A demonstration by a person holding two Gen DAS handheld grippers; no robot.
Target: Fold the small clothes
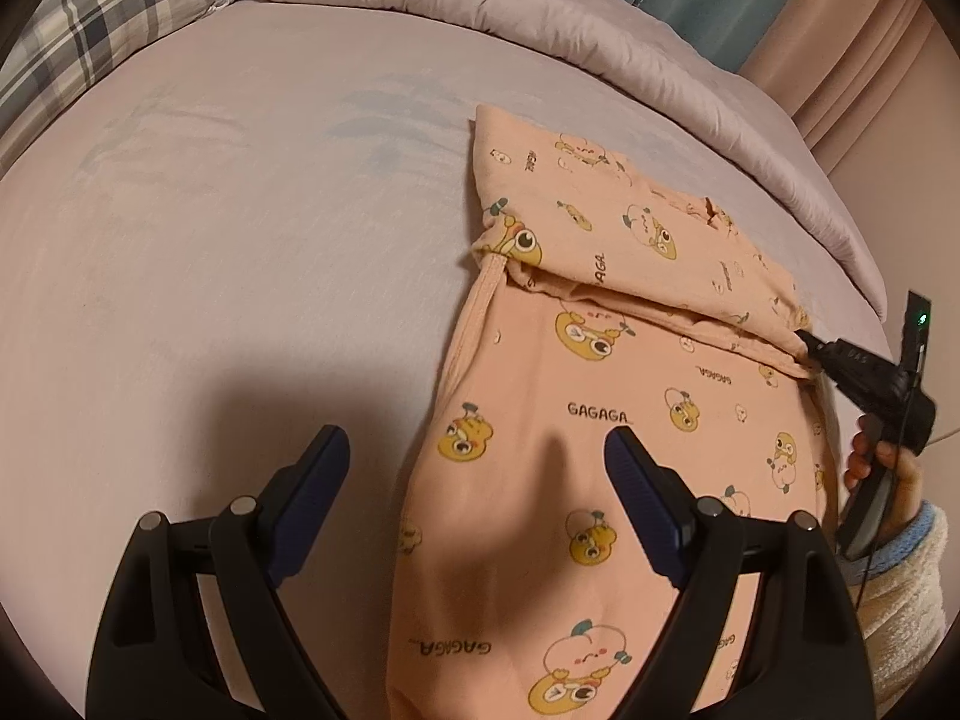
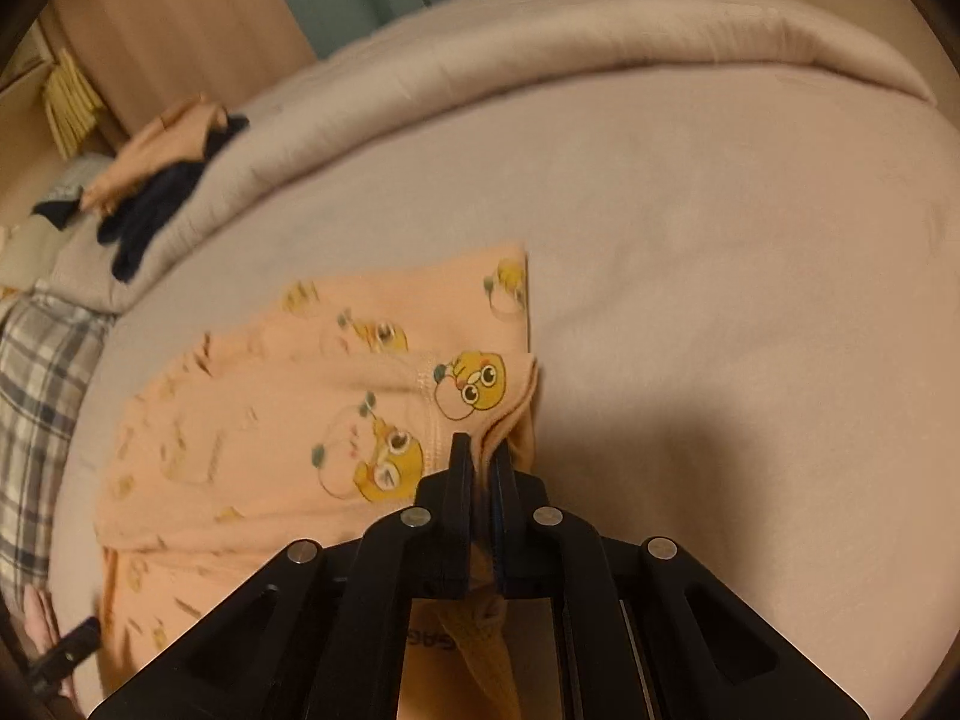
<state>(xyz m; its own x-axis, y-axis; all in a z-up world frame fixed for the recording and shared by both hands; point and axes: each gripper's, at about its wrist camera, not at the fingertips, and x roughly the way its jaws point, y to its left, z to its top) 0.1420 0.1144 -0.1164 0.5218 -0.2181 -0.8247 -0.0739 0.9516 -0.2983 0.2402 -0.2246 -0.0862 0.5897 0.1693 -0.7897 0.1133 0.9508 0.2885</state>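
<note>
A small peach garment (image 1: pixel 600 372) printed with cartoon animals and "GAGAGA" lies on the pale bed sheet (image 1: pixel 210 240). Its far part is folded back over the near part. My left gripper (image 1: pixel 477 444) hovers open over the garment's left edge, with nothing between its blue pads (image 1: pixel 636 492). My right gripper (image 1: pixel 810 345) is at the right end of the fold. In the right wrist view the right gripper (image 2: pixel 483 450) is shut on a bunched corner of the garment (image 2: pixel 270 420), and cloth hangs down between the fingers.
A rolled pale quilt (image 1: pixel 600 18) runs along the far side of the bed. A plaid pillow (image 1: pixel 108 18) lies at the far left. Dark and peach clothes (image 2: pixel 156 180) are piled on the quilt. A hand in a cream sleeve (image 1: pixel 900 570) holds the right gripper.
</note>
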